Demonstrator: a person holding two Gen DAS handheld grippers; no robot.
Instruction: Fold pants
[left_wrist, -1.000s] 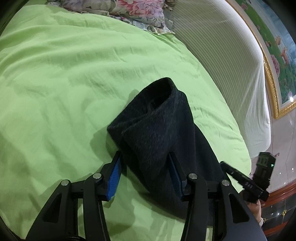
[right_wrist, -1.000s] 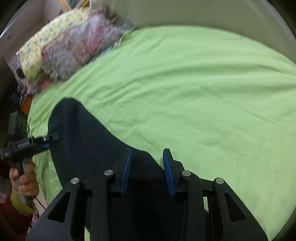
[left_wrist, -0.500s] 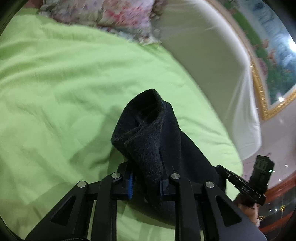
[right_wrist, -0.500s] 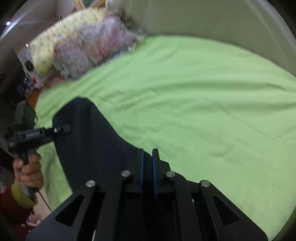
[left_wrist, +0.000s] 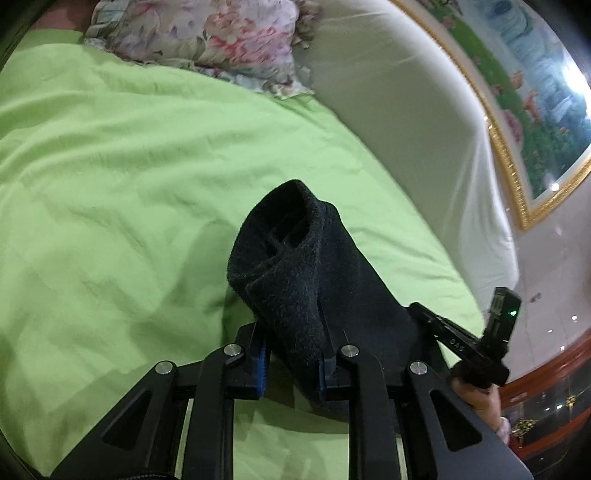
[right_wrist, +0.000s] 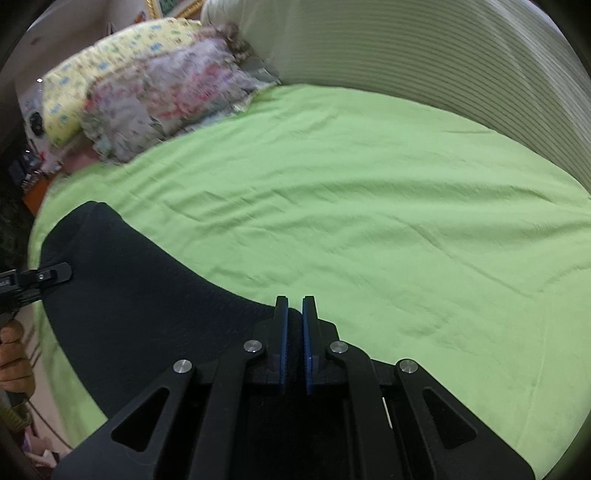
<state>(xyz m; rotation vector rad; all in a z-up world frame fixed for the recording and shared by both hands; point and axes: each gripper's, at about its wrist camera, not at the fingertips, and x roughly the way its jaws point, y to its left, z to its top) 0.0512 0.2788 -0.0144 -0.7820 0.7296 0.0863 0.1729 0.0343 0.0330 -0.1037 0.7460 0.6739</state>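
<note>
Dark fleece pants (left_wrist: 295, 273) lie on a green bedsheet (left_wrist: 110, 177). In the left wrist view my left gripper (left_wrist: 291, 332) is shut on a thick bunched end of the pants, which rises in a rolled fold past the blue pads. My right gripper (left_wrist: 436, 325) shows at the pants' right edge, with a hand below it. In the right wrist view the pants (right_wrist: 140, 295) stretch as a dark band to the left, and my right gripper (right_wrist: 294, 306) is shut on their near edge, pads almost together. My left gripper (right_wrist: 55, 275) touches the far end.
Floral pillows (left_wrist: 207, 40) and a yellow pillow (right_wrist: 110, 62) lie at the head of the bed. A white padded headboard (right_wrist: 443, 55) runs along the far side. A gold-framed picture (left_wrist: 535, 110) hangs on the wall. The green bedsheet (right_wrist: 369, 221) spreads wide to the right.
Both grippers went from open to shut on the pants. The left one now holds a bunched fold slightly raised; the right one's pads have pinched the near edge.
</note>
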